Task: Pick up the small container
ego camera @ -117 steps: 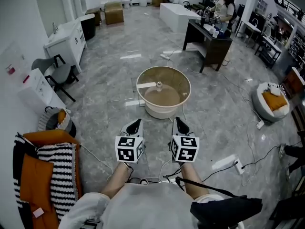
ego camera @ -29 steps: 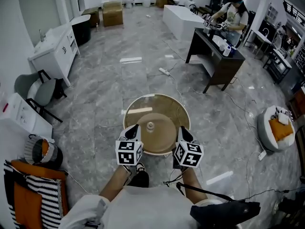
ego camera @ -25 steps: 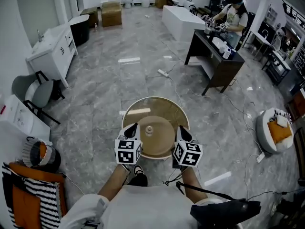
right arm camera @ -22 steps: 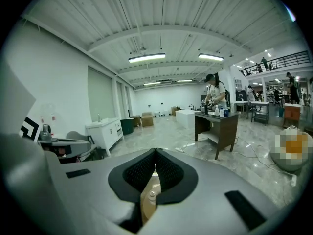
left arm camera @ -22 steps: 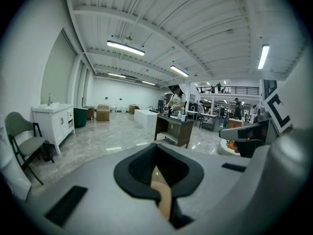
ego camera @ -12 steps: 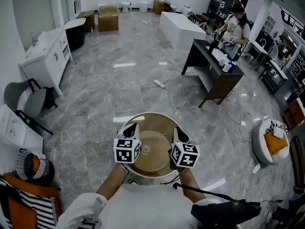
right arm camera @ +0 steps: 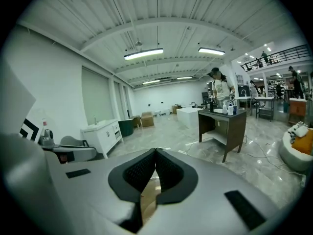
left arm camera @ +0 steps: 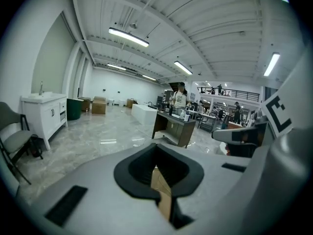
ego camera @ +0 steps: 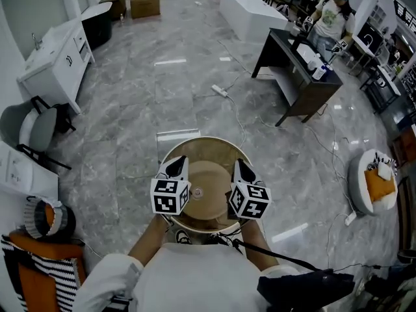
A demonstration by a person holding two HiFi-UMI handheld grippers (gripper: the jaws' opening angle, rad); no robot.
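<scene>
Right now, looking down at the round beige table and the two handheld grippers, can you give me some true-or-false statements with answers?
1. The left gripper and right gripper both have their jaws together, holding nothing. True.
2. The small pale container stands on the round beige table, between the grippers. True.
3. The left gripper holds the small pale container. False: it stands free on the table.
4. The white sink cabinet is right of the table. False: it is far left.
5. A person stands by the dark desk. True.

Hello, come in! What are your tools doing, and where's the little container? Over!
Left tool shut, empty. Right tool shut, empty. Small container on round table, between both tools, untouched. Nothing blocking it.
</scene>
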